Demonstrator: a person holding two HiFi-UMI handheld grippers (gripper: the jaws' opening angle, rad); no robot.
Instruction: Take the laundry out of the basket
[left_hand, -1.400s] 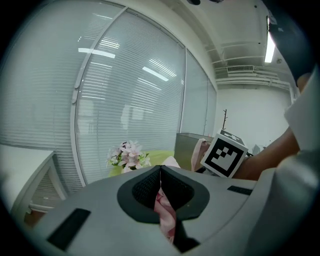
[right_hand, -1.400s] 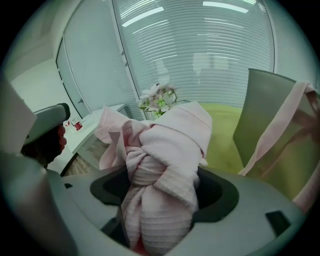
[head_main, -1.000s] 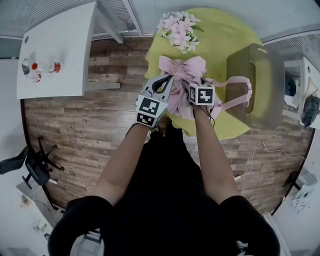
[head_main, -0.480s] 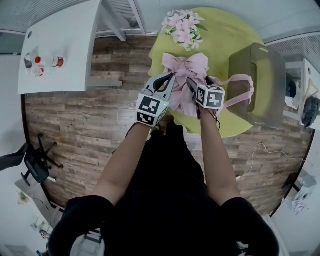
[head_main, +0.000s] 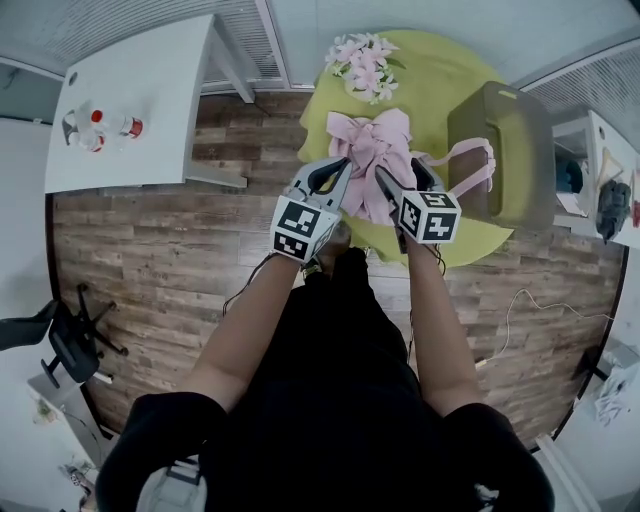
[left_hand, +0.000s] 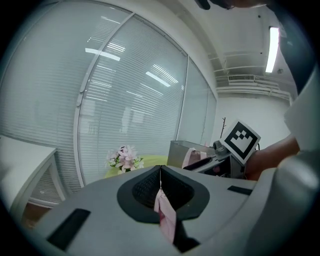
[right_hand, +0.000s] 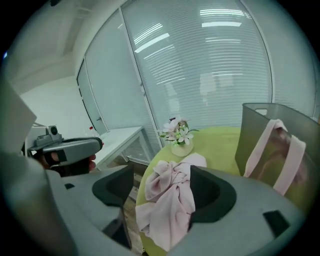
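Head view: pink garment (head_main: 375, 145) is already out of the basket (head_main: 505, 130), bunched on the green table (head_main: 440, 70) just beside the basket, on its flower-vase (head_main: 360, 60) side. Left gripper (head_main: 338, 170) is on the garment's far side from the basket; in the left gripper view its jaws (left_hand: 160, 167) are pinched together on a thin pink strip, looks like an edge of that same garment. Right gripper (head_main: 400, 180) sits between garment and basket; right gripper view shows the jaws (right_hand: 162, 172) wide apart, gripping nothing, with the garment (right_hand: 170, 200) visible through the gap. A second pink piece (head_main: 468, 165) hangs over the basket's rim on the near side, part in, part out (right_hand: 280, 150). My read: first item is being laid down, basket not emptied. Next move probably: let go with the left, swing the right across to the basket (right_hand: 260, 130), close on the draped piece near the rim and lift straight up so it doesn't drag the basket. No brands or readable text; only black-and-white square markers on the gripper cubes
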